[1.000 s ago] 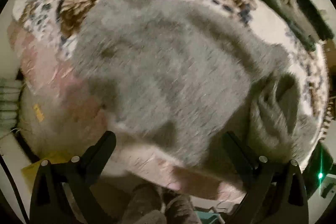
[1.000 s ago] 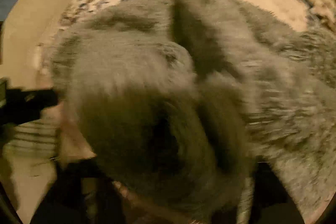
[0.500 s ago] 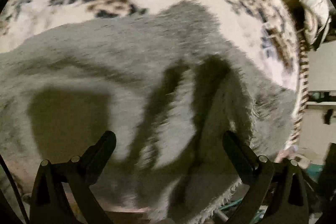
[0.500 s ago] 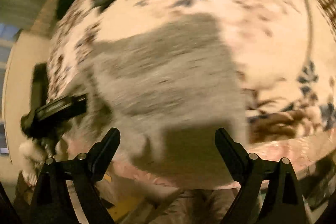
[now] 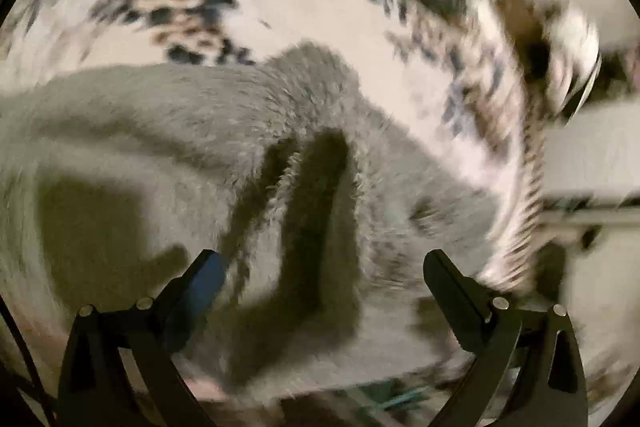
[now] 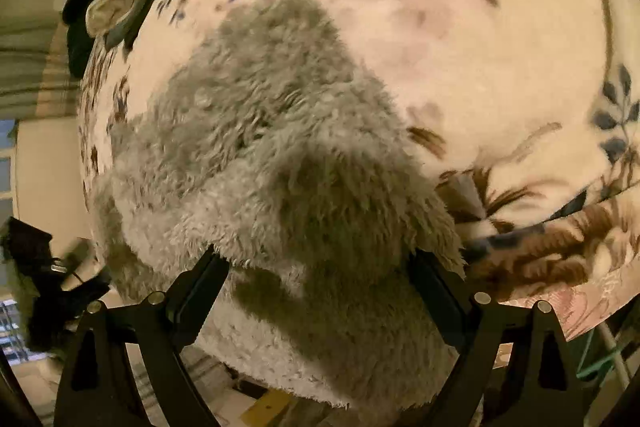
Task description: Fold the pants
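— Between the wide-apart fingers of the right gripper [image 6: 316, 263], what lies there?

— Fluffy grey pants [image 6: 280, 163], their near edge draped over the floral blanket [image 6: 460, 27] and hanging past it. Nothing is pinched.

— And the left gripper [image 5: 324, 263]?

— Spread too, empty, above a raised ridge in the same pants [image 5: 192, 131]; that view is blurred.

— How to fold well?

— I'd slide each lower finger under the hem, catch both layers, lift evenly, and flatten that ridge first.
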Demonstrator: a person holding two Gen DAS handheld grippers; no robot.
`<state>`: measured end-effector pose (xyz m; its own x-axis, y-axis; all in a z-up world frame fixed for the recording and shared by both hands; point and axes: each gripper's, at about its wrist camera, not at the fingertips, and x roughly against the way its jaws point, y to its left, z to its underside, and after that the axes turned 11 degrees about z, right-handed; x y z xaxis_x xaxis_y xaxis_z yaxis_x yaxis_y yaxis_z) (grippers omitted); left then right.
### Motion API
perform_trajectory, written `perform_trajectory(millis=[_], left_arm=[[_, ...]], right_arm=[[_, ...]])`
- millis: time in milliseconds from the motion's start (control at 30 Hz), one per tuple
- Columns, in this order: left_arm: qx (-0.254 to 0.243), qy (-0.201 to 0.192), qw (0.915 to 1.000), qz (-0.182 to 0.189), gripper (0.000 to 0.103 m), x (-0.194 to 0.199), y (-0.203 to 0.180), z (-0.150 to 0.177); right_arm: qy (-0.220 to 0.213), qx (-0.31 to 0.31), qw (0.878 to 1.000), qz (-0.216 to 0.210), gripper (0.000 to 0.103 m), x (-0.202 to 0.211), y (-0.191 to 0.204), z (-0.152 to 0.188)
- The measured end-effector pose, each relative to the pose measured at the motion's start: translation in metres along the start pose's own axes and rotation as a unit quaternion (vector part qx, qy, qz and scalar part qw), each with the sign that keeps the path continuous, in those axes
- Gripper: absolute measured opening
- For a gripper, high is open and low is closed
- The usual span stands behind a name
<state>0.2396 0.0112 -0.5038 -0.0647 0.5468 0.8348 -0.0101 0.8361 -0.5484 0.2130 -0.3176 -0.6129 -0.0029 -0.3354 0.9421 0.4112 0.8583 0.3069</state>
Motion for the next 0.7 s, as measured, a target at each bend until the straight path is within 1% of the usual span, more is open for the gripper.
perform_trajectory(millis=[33,67,100,133,167,200,267,300,333,367,433,467,500,533,567,600,633,667,700], left_arm=[[-0.019,0.016,0.9994,-0.024,0.102,-0.015,-0.002,-0.003],[-0.040,0.029,0.9977,-0.047,0.099,-0.030,-0.004,-0.004],[-0.055,0.031,0.9970,-0.044,0.074,-0.039,-0.005,-0.003],[-0.059,0.030,0.9969,-0.042,0.038,-0.045,-0.003,-0.003],[-0.051,0.031,0.9977,-0.032,0.031,-0.049,0.002,-0.002],[-0.043,0.023,0.9987,-0.018,0.025,-0.046,0.006,-0.001],[-0.035,-0.005,0.9992,-0.017,0.021,-0.031,0.012,0.010],[-0.027,-0.013,0.9995,-0.014,0.020,-0.026,0.015,0.014],[-0.015,-0.020,0.9996,-0.012,0.020,-0.020,0.018,0.021],[0.002,-0.028,0.9995,-0.010,0.020,-0.013,0.024,0.029],[0.019,-0.042,0.9988,-0.016,0.020,-0.003,0.032,0.040],[0.028,-0.046,0.9984,-0.018,0.020,-0.002,0.036,0.045],[0.036,-0.042,0.9983,-0.017,0.020,-0.006,0.039,0.045],[0.052,-0.040,0.9977,-0.017,0.020,-0.009,0.047,0.048],[0.071,-0.043,0.9965,-0.011,0.021,-0.011,0.054,0.048],[0.077,-0.041,0.9962,-0.005,0.025,-0.010,0.056,0.046],[0.081,-0.039,0.9960,-0.005,0.028,-0.007,0.055,0.043],[0.080,-0.044,0.9958,-0.006,0.028,0.003,0.050,0.040],[0.076,-0.047,0.9959,-0.012,0.032,0.011,0.046,0.039]], right_arm=[[-0.005,-0.004,1.000,-0.004,0.093,0.001,-0.001,-0.002],[-0.010,-0.007,1.000,-0.011,0.093,0.005,-0.003,-0.003],[-0.012,-0.008,1.000,-0.016,0.093,0.008,-0.006,-0.003],[-0.013,-0.006,1.000,-0.016,0.093,0.010,-0.007,-0.004],[-0.017,0.001,1.000,-0.013,0.093,0.013,-0.009,-0.004],[-0.018,0.008,1.000,-0.010,0.093,0.014,-0.009,-0.004],[-0.009,0.032,0.999,-0.012,0.091,0.011,-0.009,-0.004],[-0.010,0.043,0.999,-0.013,0.085,0.006,-0.004,-0.006],[-0.018,0.051,0.998,-0.010,0.050,0.007,-0.002,-0.005],[-0.031,0.059,0.998,0.007,0.019,0.011,0.002,-0.006],[-0.056,0.071,0.996,0.010,0.018,0.024,0.011,-0.005],[-0.081,0.081,0.993,0.024,0.014,0.037,0.017,-0.006],[-0.097,0.084,0.991,0.038,0.014,0.044,0.020,-0.008],[-0.095,0.080,0.992,0.039,0.013,0.045,0.020,-0.012],[-0.072,0.069,0.995,0.027,0.014,0.039,0.017,-0.019],[-0.044,0.063,0.997,0.014,0.014,0.034,0.015,-0.024],[-0.027,0.061,0.998,0.008,0.014,0.031,0.016,-0.027],[-0.023,0.067,0.997,0.007,0.015,0.036,0.021,-0.029],[-0.024,0.079,0.997,0.005,0.017,0.042,0.024,-0.029]])
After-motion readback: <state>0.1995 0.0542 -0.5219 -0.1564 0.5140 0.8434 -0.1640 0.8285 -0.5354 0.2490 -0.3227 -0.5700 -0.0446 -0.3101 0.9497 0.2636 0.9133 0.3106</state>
